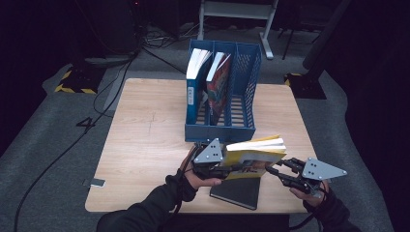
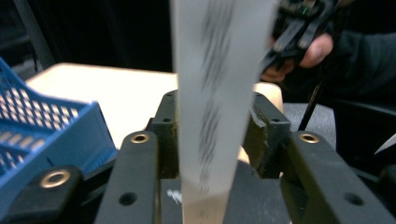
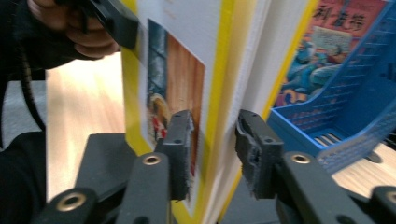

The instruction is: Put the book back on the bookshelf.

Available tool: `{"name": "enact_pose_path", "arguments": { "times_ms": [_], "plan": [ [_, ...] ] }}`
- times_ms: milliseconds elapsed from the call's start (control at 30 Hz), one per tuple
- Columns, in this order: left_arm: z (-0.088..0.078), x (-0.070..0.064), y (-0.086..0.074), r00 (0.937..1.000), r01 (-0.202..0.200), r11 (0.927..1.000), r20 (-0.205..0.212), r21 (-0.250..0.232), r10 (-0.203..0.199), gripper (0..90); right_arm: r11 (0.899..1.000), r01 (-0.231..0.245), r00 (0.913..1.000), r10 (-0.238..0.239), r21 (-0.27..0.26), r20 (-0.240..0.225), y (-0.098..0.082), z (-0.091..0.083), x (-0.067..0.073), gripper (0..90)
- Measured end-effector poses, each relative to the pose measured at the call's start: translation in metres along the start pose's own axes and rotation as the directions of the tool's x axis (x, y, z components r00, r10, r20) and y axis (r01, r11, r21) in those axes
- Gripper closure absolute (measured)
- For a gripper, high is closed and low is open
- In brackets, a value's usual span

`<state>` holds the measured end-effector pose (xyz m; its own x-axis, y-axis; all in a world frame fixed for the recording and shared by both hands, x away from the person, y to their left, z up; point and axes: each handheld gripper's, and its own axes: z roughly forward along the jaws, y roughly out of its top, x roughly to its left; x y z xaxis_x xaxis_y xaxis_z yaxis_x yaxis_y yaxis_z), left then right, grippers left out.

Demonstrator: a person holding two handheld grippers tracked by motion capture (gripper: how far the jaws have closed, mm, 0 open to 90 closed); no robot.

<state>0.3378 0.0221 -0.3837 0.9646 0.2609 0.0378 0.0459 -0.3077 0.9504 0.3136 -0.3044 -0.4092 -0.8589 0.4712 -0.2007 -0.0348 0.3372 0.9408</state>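
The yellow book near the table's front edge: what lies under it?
A dark book lies flat on the table beneath the yellow book. Its near corner shows; the rest, and any cover text, is covered.

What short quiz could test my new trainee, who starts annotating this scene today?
1. True or false: the blue rack's right-hand compartment holds a book.
2. How many books stand in the rack?
3. What lies on the table beneath the raised yellow book? A mug; B black book; C scissors.
Key: 1 false; 2 two; 3 B.
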Motion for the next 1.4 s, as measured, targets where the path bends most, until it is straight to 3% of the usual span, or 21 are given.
{"name": "enact_pose_path", "arguments": {
  "times_ms": [133, 300, 433, 567, 667, 733, 900, 1100, 1200, 1400],
  "plan": [
    [-0.001, 0.001, 0.006, 1.0, 0.001, 0.9998, -0.003, -0.02, -0.001, 65.6, 1.0, -0.016, 0.9997, 0.016, -0.007, 0.019, -0.002, -0.004, -0.004, 62.7],
    [-0.001, 0.0, 0.013, 0.9996, -0.029, 0.9993, 0.006, -0.025, 0.029, 70.9, 0.999, -0.03, 0.998, 0.029, 0.012, 0.057, -0.007, -0.004, -0.011, 51.3],
    [-0.001, 0.0, 0.014, 0.9988, -0.046, 0.9988, 0.017, -0.016, 0.047, 74.1, 0.995, -0.079, 0.9964, 0.076, 0.067, 0.037, -0.016, 0.004, -0.016, 42.5],
    [0.0, 0.0, 0.016, 0.9981, -0.06, 0.9981, 0.011, -0.01, 0.061, 74.7, 0.989, -0.113, 0.9936, 0.112, 0.094, 0.017, -0.024, 0.018, -0.019, 41.4],
    [0.002, 0.003, 0.016, 0.9982, -0.06, 0.9981, 0.004, -0.014, 0.06, 74.6, 0.99, -0.101, 0.9949, 0.101, 0.099, 0.01, -0.024, 0.025, -0.017, 46.4],
    [0.003, 0.005, 0.017, 0.9979, -0.064, 0.9979, -0.007, -0.012, 0.064, 74.5, 0.991, -0.094, 0.9955, 0.095, 0.098, 0.002, -0.023, 0.029, -0.015, 57.3],
    [0.005, 0.012, 0.018, 0.9975, -0.069, 0.9975, -0.017, -0.014, 0.068, 74.2, 0.991, -0.085, 0.9957, 0.08, 0.104, 0.047, -0.021, 0.034, -0.016, 61.9],
    [0.008, 0.02, 0.02, 0.9994, -0.034, 0.9982, -0.001, -0.049, 0.034, 70.4, 0.992, -0.092, 0.9948, 0.087, 0.089, 0.053, -0.022, 0.037, -0.017, 62.6],
    [0.01, 0.018, 0.024, 0.9986, -0.05, 0.9978, -0.021, -0.043, 0.049, 71.7, 0.991, -0.099, 0.9938, 0.095, 0.087, 0.059, -0.022, 0.038, -0.017, 62.3],
    [0.011, 0.017, 0.026, 0.9986, -0.043, 0.9982, -0.032, -0.042, 0.042, 72.1, 0.992, -0.094, 0.9944, 0.09, 0.088, 0.057, -0.022, 0.038, -0.017, 62.2]
  ]
}}
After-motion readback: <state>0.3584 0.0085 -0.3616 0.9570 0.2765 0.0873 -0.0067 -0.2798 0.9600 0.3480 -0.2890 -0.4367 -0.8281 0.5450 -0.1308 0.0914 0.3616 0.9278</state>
